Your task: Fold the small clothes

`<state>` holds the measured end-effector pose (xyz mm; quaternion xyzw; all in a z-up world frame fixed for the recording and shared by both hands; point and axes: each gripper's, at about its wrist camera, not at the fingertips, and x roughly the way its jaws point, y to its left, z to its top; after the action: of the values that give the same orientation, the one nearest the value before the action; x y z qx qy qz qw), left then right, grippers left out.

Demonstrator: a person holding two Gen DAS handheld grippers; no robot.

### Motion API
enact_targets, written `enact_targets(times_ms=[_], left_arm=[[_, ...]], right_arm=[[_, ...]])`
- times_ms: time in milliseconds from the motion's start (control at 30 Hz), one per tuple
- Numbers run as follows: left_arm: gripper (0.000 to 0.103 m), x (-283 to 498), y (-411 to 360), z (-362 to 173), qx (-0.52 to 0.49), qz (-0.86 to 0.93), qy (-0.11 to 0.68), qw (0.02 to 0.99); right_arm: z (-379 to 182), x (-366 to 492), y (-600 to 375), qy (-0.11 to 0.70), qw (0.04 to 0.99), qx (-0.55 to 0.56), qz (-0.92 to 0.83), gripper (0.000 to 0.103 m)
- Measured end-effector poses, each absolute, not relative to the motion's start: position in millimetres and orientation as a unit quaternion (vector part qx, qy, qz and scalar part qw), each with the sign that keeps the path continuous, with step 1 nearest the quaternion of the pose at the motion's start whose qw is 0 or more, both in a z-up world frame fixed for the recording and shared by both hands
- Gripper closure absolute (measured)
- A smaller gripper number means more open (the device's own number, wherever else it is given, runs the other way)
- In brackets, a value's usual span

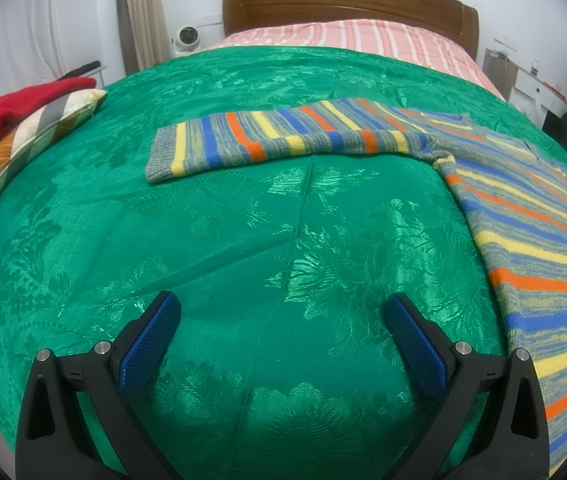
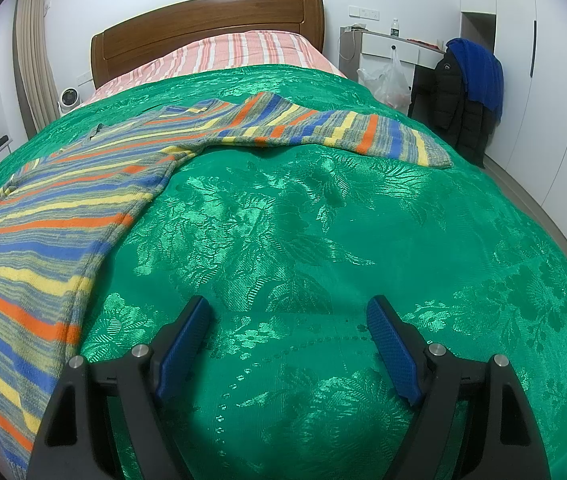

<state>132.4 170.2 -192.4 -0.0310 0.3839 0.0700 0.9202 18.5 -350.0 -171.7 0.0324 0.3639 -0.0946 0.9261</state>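
Observation:
A striped knit sweater (image 1: pixel 531 240) in blue, yellow, orange and grey lies flat on the green bedspread (image 1: pixel 243 240). In the left wrist view its body is at the right and one sleeve (image 1: pixel 275 136) stretches left across the bed. In the right wrist view the sweater body (image 2: pixel 55 216) is at the left and the other sleeve (image 2: pixel 323 128) stretches right. My left gripper (image 1: pixel 281 308) is open and empty over bare bedspread, left of the sweater body. My right gripper (image 2: pixel 287 312) is open and empty over the bedspread (image 2: pixel 323 240), right of the body.
A striped pillow (image 1: pixel 39 128) with a red garment (image 1: pixel 23 104) on it lies at the bed's left edge. A wooden headboard (image 1: pixel 347 0) and pink striped sheet (image 1: pixel 363 36) are at the far end. A chair with dark jackets (image 2: pixel 467 88) stands right of the bed.

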Motion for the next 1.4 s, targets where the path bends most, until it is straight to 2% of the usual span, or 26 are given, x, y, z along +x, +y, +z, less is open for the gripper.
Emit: enact_targets(times_ms=[1233, 1400], left_arm=[[0.0, 133.0, 170.5, -193.1, -0.031, 0.07, 0.383, 0.921], [0.0, 133.1, 170.4, -193.3, -0.031, 0.07, 0.383, 0.92]], right_arm=[[-172.0, 17.8, -349.1, 0.364, 0.926, 0.031, -0.095, 0.022], [-158.0, 20.7, -358.4, 0.392, 0.914, 0.067, -0.077, 0.022]])
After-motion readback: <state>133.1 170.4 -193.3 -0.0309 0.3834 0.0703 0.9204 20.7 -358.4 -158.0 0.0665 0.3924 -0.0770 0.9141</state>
